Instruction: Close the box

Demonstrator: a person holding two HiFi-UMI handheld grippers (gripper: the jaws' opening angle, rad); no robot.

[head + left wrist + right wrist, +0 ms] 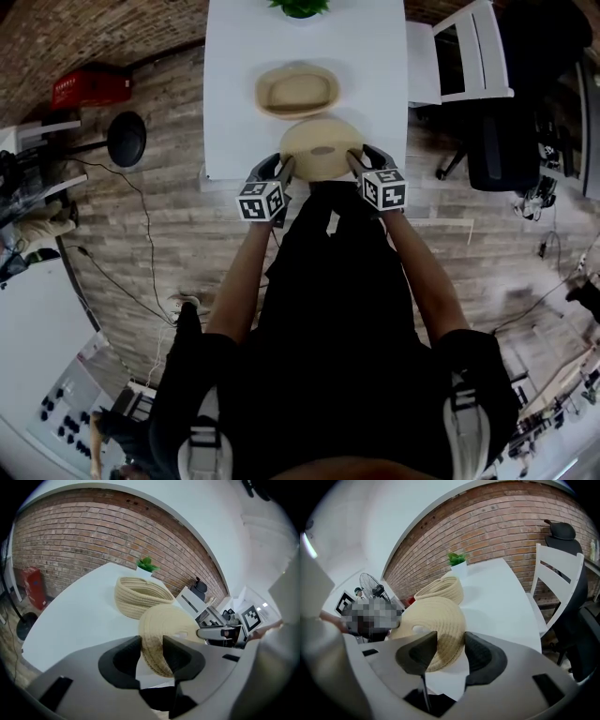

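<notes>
The left gripper (151, 645) is closed on the rim of the woven lid (165, 623); the coiled edge sits between its two dark jaws and both of them press on it. The right gripper (451, 642) holds the opposite side of the same lid in the same way, with the thick rim clamped between its jaws. So the lid is carried by both grippers together, one at each side. In the head view it is over the near edge of the white worktop (234, 80), just in front of the person's body. In the gripper views it looks a little tilted and seems to be off the surface. The lid is round, of beige rope, with a small pale patch at its middle. The box is an oval basket (297, 90) of the same beige rope. It stands open on the worktop just beyond the lid, apart from it. Farther back, at the far end of the worktop, there is a small green plant (299, 7) in a white pot. A white chair (469, 52) stands beside the worktop on the right. A brick wall (511, 522) is behind.
</notes>
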